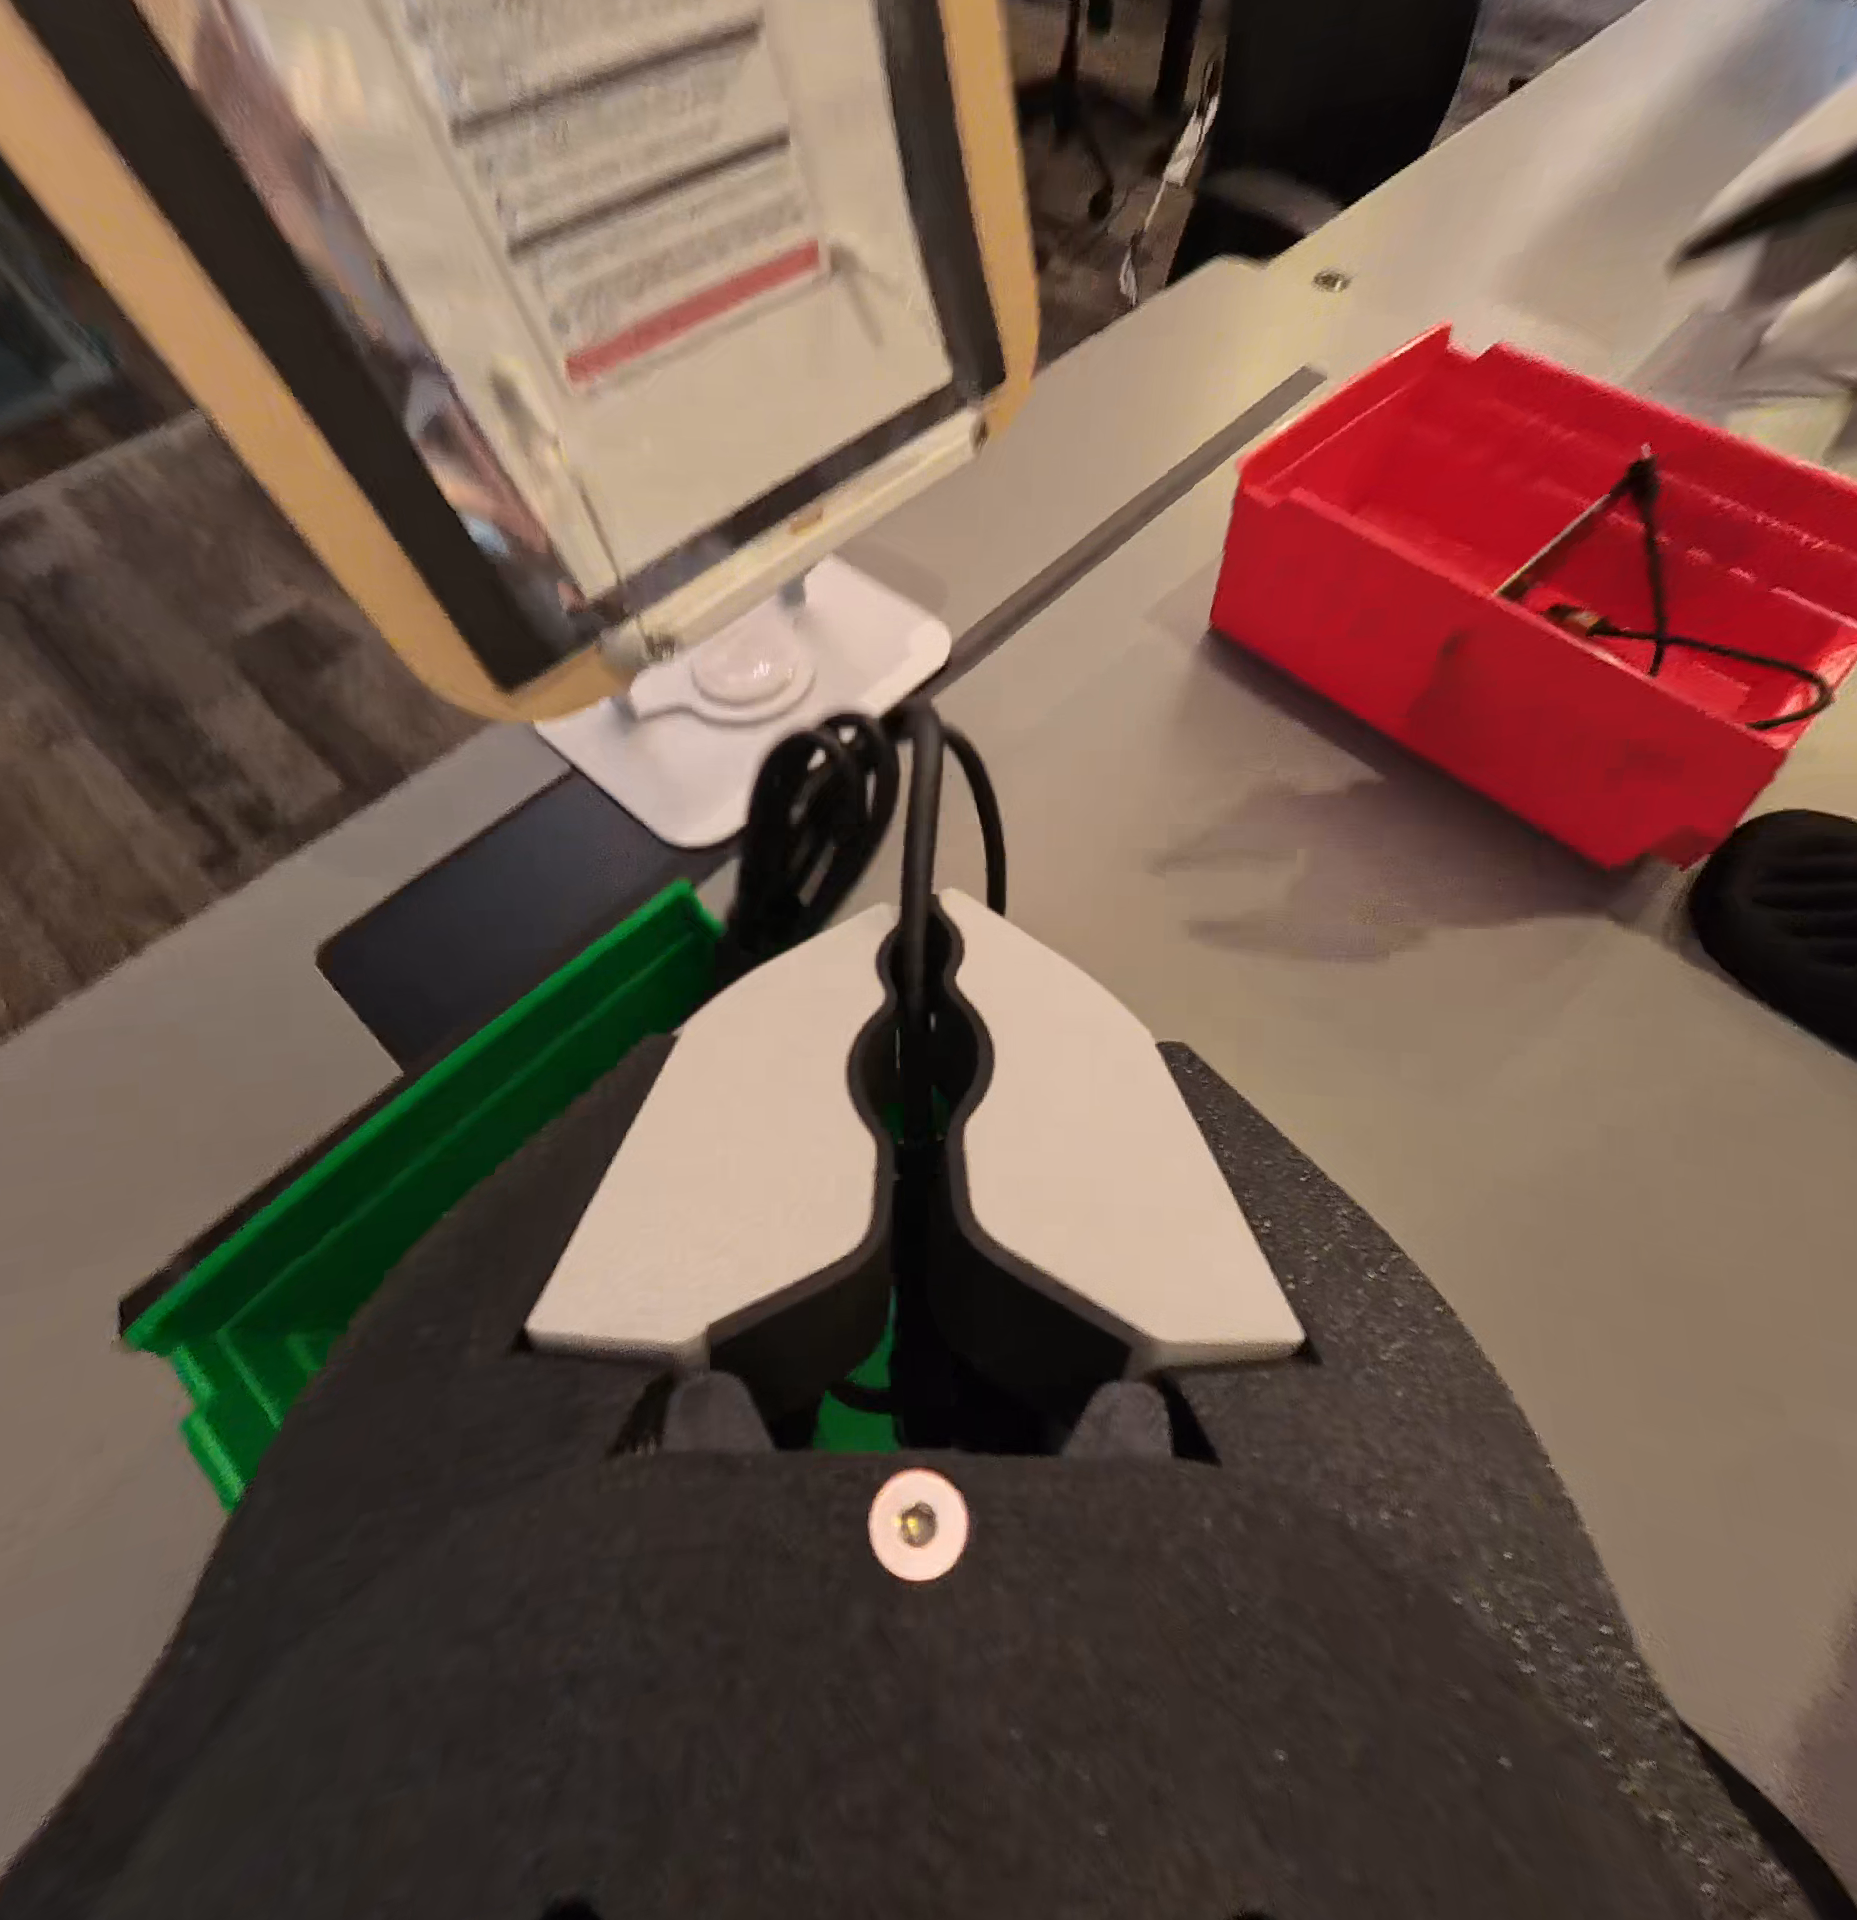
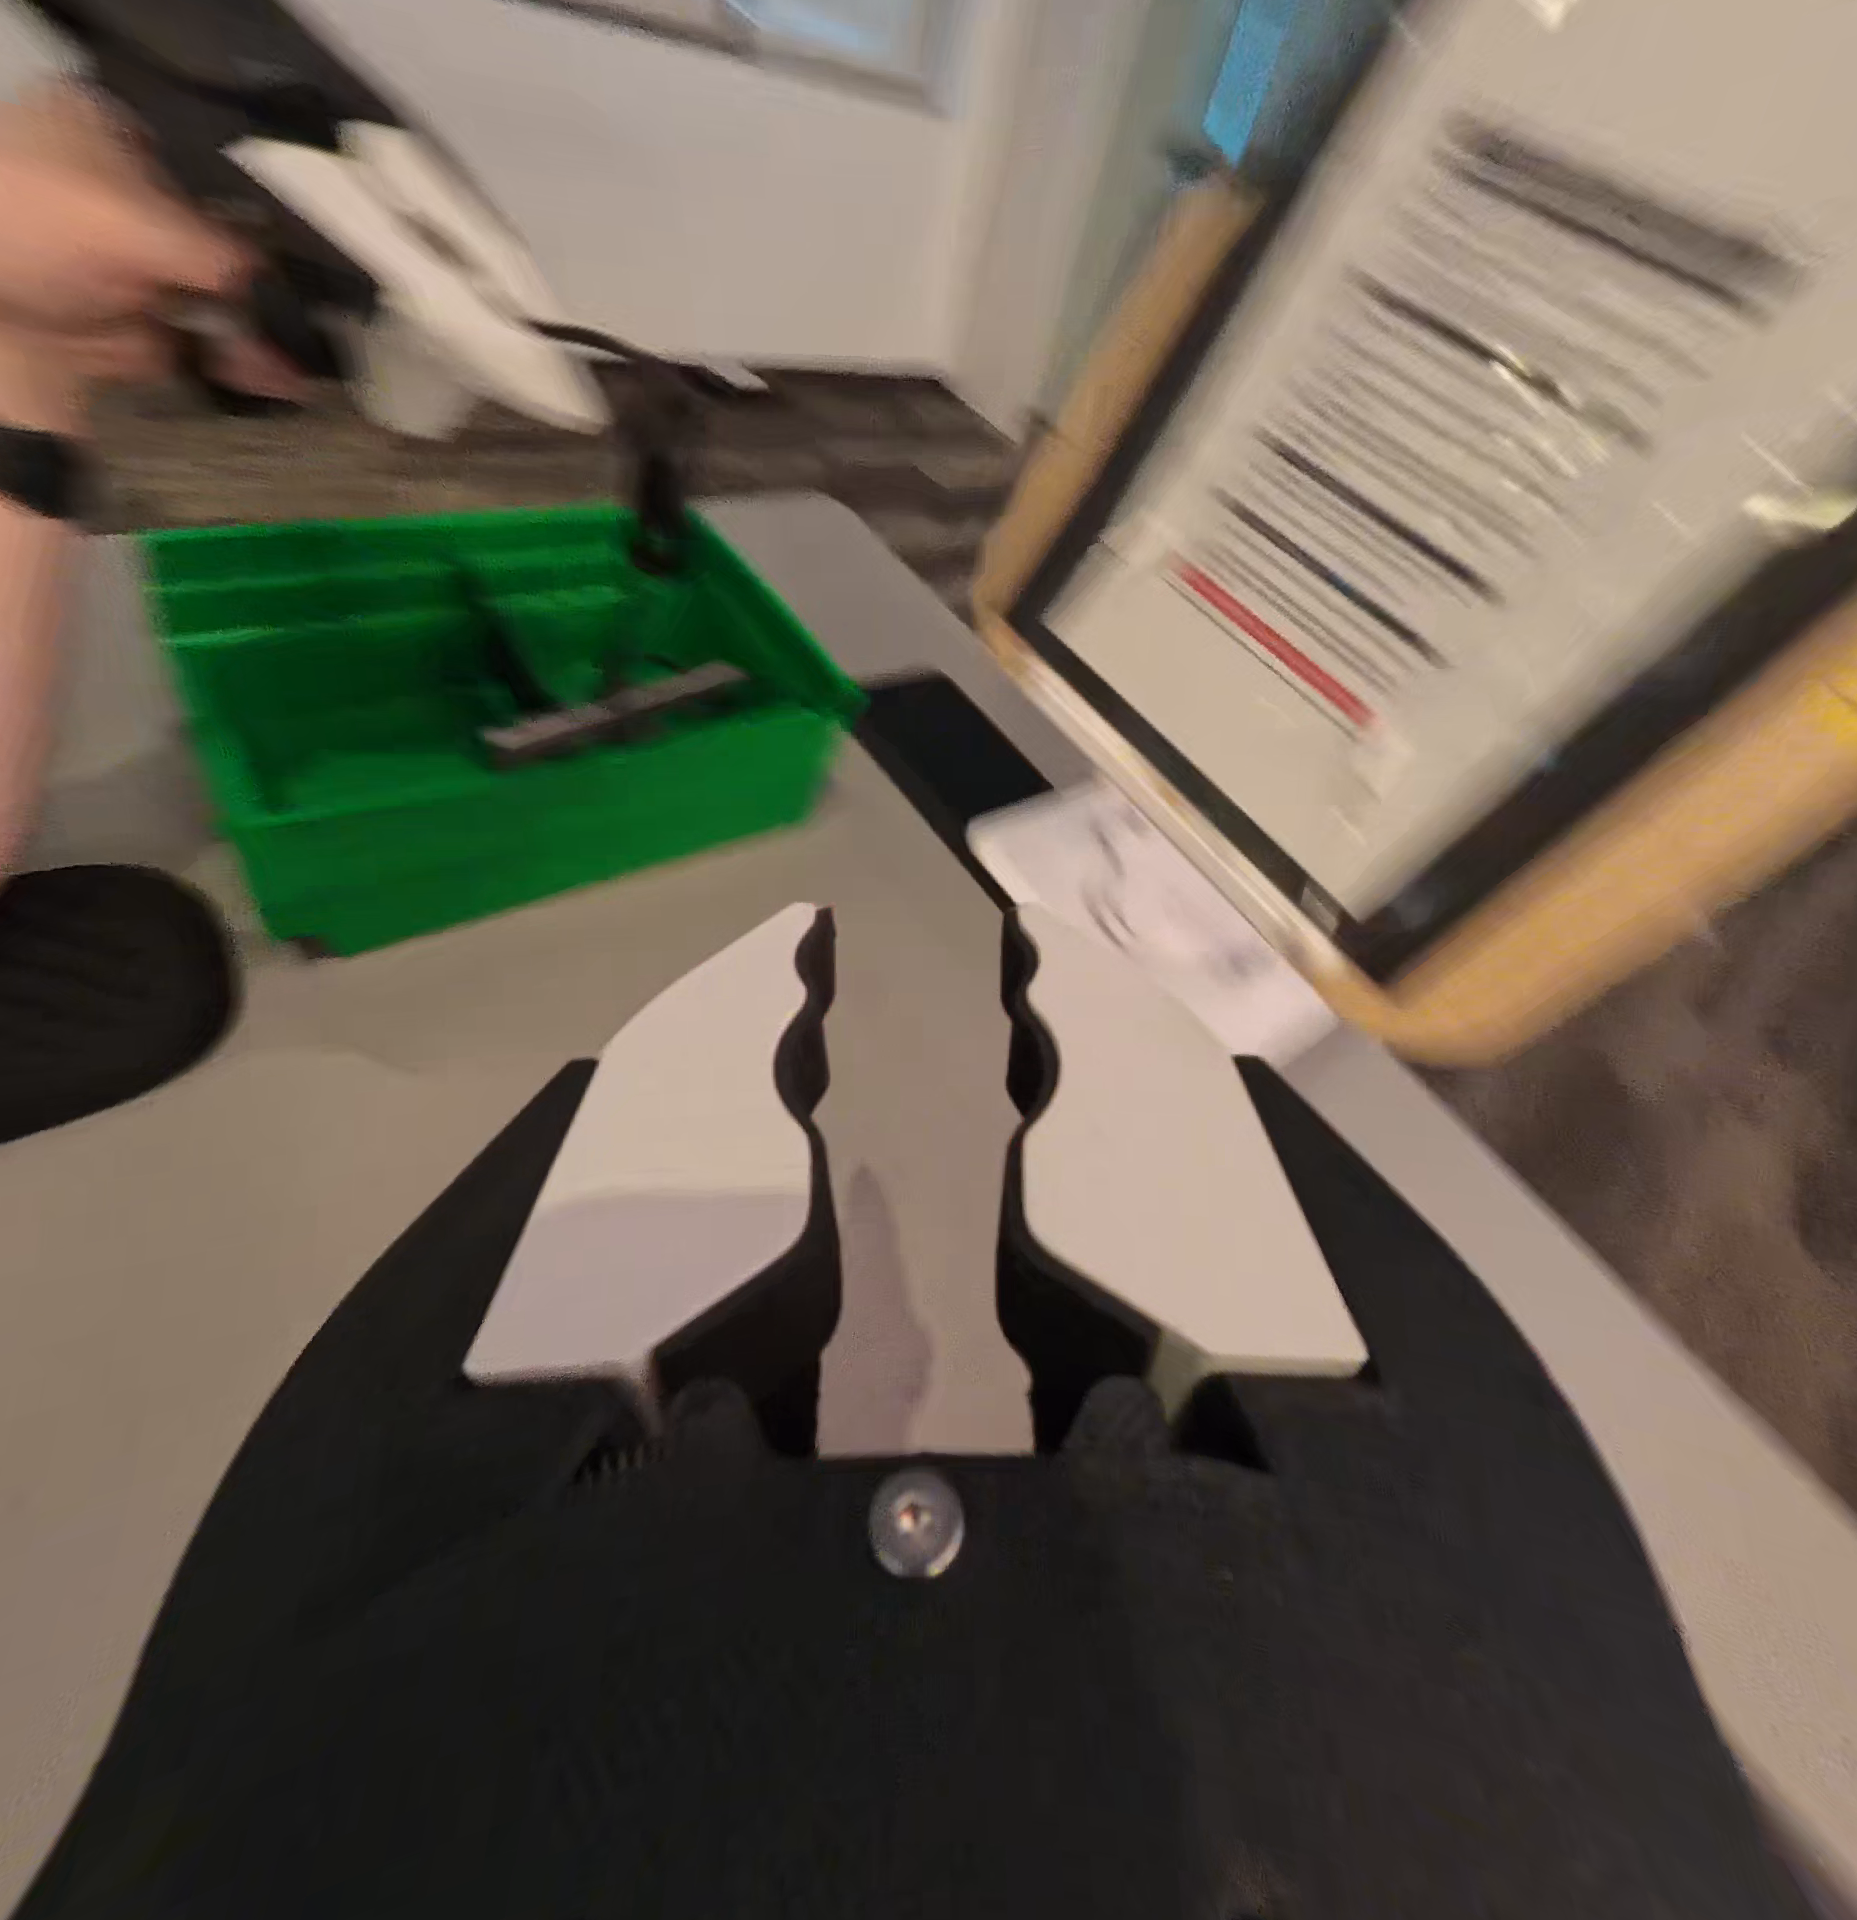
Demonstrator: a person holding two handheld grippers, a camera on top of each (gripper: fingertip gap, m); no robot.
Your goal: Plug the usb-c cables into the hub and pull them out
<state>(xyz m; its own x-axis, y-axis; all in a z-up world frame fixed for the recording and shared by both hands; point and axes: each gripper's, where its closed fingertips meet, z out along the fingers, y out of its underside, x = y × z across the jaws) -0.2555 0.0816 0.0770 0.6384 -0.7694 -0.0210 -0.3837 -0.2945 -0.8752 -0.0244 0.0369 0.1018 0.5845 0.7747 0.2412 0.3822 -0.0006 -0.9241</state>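
Note:
My left gripper [image 1: 919,914] is shut on a black usb-c cable [image 1: 922,810], whose coiled loops [image 1: 815,831] hang past the fingertips over the green bin [image 1: 436,1101]. In the right wrist view the left gripper [image 2: 685,379] holds that cable [image 2: 654,488] just above the green bin's [image 2: 508,862] far corner. A grey bar-shaped hub [image 2: 612,712] lies inside this bin. My right gripper [image 2: 913,925] is open and empty above the grey table, to the right of the bin.
A red bin [image 1: 1423,623] at the right holds a thin black cable [image 1: 1656,582] and a grey bar [image 1: 1558,551]. A framed sheet on a white stand [image 1: 643,260] [image 2: 1423,520] stands at the table's far edge. A black oval object [image 1: 1807,935] [image 2: 72,997] lies near the front. Left tips to right tips: about 25 cm.

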